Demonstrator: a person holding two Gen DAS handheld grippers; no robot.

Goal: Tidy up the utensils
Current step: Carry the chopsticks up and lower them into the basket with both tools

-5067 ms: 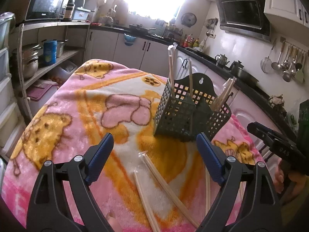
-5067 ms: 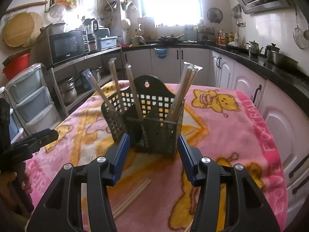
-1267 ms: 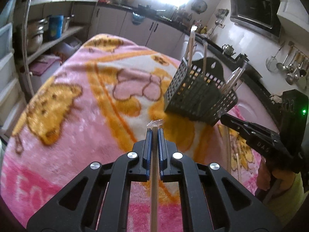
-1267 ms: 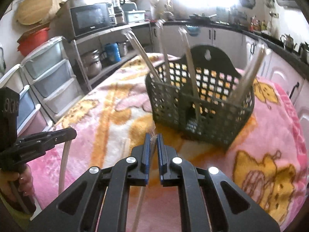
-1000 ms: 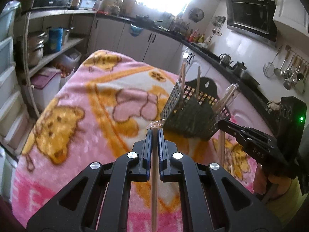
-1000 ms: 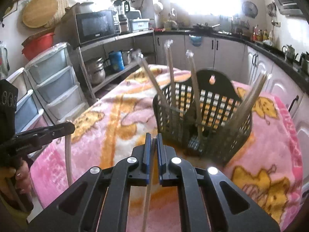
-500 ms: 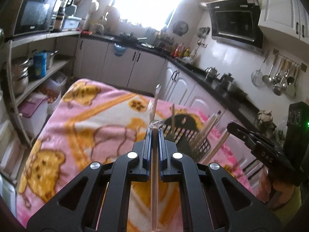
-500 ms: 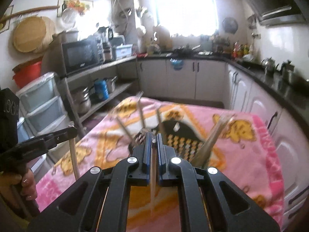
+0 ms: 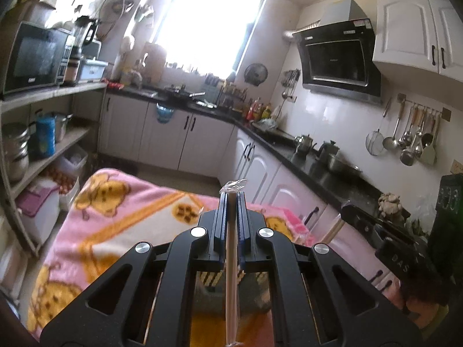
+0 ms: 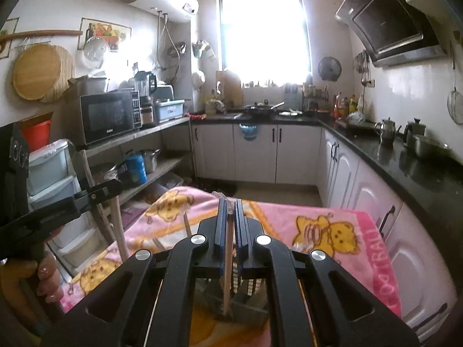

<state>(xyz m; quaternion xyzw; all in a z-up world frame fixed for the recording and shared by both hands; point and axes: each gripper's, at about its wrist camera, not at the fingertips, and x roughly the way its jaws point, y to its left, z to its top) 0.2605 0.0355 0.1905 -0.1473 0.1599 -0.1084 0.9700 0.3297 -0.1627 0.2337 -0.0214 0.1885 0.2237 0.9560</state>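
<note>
- Holding a long pale wooden chopstick in a clear wrapper (image 9: pixel 231 274), the left gripper (image 9: pixel 231 202) has its blue-padded jaws pressed tight on it, and the stick runs straight along the fingers.
- The right gripper (image 10: pixel 230 211) squeezes a second wrapped pale chopstick (image 10: pixel 227 266) the same way.
- Both sticks hang over a dark green plastic basket with square holes (image 10: pixel 246 283), seen between the black arms of each gripper.
- The lower end of the right stick is down inside the basket; which part of the basket, I cannot tell.
- The basket stands on a pink blanket with yellow cartoon bears (image 10: pixel 332 231), well in from its far edge.
- Another pale stick (image 10: pixel 186 224) pokes up beside the basket.
- Past the blanket's far edge are white kitchen cupboards (image 9: pixel 185 141) under a bright window.
</note>
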